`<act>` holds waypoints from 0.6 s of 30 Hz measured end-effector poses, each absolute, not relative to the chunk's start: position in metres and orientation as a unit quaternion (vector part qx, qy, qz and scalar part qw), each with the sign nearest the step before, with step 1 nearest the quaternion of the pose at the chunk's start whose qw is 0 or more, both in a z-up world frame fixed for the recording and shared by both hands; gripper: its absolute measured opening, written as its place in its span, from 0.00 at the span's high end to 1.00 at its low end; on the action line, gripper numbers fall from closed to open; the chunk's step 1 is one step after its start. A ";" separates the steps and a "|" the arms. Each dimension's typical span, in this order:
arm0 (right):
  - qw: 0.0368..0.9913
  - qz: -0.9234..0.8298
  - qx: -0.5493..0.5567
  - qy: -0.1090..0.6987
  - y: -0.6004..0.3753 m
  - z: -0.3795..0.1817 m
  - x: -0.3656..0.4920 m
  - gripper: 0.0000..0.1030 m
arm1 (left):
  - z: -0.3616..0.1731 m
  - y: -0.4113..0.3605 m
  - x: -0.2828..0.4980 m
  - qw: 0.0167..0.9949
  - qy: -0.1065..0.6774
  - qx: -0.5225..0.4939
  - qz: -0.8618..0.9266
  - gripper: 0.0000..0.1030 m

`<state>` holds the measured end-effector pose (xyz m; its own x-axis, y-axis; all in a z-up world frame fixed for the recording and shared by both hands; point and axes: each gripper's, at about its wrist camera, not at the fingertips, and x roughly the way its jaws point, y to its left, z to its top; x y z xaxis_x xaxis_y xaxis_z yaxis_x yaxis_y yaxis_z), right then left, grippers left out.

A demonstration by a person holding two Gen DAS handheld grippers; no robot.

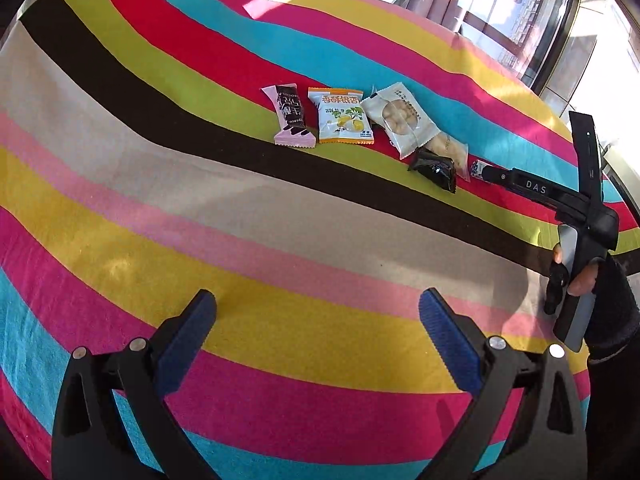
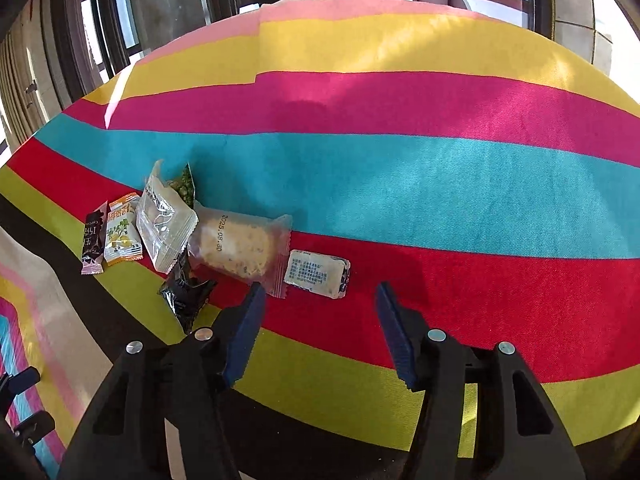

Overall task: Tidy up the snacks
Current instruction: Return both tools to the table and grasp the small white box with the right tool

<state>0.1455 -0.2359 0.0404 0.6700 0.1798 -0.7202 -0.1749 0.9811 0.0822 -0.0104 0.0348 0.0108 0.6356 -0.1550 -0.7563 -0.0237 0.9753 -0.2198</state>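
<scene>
Right wrist view: your tongs hang part-open over the snack row on the striped table.

Your right tongs (image 2: 320,304) grip nothing; the small white-and-blue printed sachet (image 2: 318,274) lies just beyond them on the red stripe of the striped cloth-covered table (image 2: 440,184). Beside it sit the clear-wrapped pale cake (image 2: 240,246), the crumpled black foil packet (image 2: 186,294), the white pouch with a clear window (image 2: 164,226), the orange-edged white packet (image 2: 122,234) and the pink-and-brown bar (image 2: 94,242). Your left tongs (image 1: 318,312) stand wide and empty, well apart from the row.
</scene>
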 end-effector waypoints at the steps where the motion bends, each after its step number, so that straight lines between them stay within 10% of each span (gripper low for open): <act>1: 0.914 0.085 0.002 0.397 -0.233 0.040 0.147 0.52 | 0.011 0.034 -0.010 0.898 0.426 -0.104 -0.036 0.02; 18: 0.911 0.113 0.072 0.391 -0.255 0.061 0.090 0.66 | 0.012 0.038 -0.016 0.899 0.417 -0.123 -0.044 0.02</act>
<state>0.0898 -0.2547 0.0607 0.6695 0.2616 -0.6952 -0.1496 0.9642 0.2187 -0.0155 0.0376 0.0118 0.6480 -0.1821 -0.7396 -0.0226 0.9660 -0.2577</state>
